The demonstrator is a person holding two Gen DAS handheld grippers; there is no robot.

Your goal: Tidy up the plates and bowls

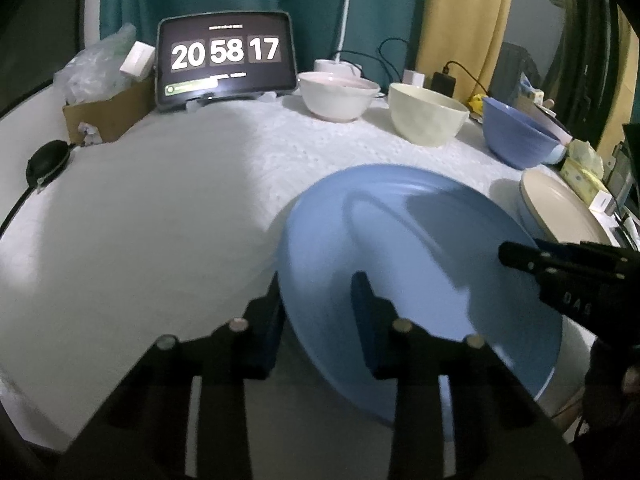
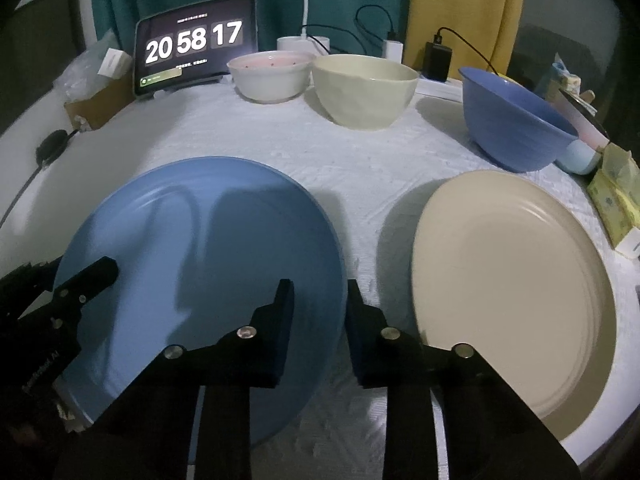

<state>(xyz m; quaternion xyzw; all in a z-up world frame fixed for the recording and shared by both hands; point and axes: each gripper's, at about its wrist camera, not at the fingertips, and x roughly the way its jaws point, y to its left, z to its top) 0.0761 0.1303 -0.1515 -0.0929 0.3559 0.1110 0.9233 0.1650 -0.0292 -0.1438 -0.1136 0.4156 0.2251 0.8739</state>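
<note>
A blue plate (image 1: 420, 264) (image 2: 208, 264) lies on the white cloth, between both grippers. My left gripper (image 1: 318, 312) straddles its left rim, jaws apart. My right gripper (image 2: 320, 312) straddles its right rim, jaws apart. Neither visibly clamps the rim. A beige plate (image 2: 508, 288) (image 1: 560, 208) lies to the right. At the back stand a white bowl (image 2: 270, 76) (image 1: 336, 94), a cream bowl (image 2: 364, 90) (image 1: 426, 114) and a blue bowl (image 2: 512, 120) (image 1: 516, 132).
A tablet clock (image 2: 196, 48) stands at the back left beside a cardboard box (image 1: 104, 114) with plastic bags. Chargers and cables (image 2: 438, 58) lie at the back. Tissue packs (image 2: 614, 196) sit at the right edge. A black pouch (image 1: 46, 162) lies left.
</note>
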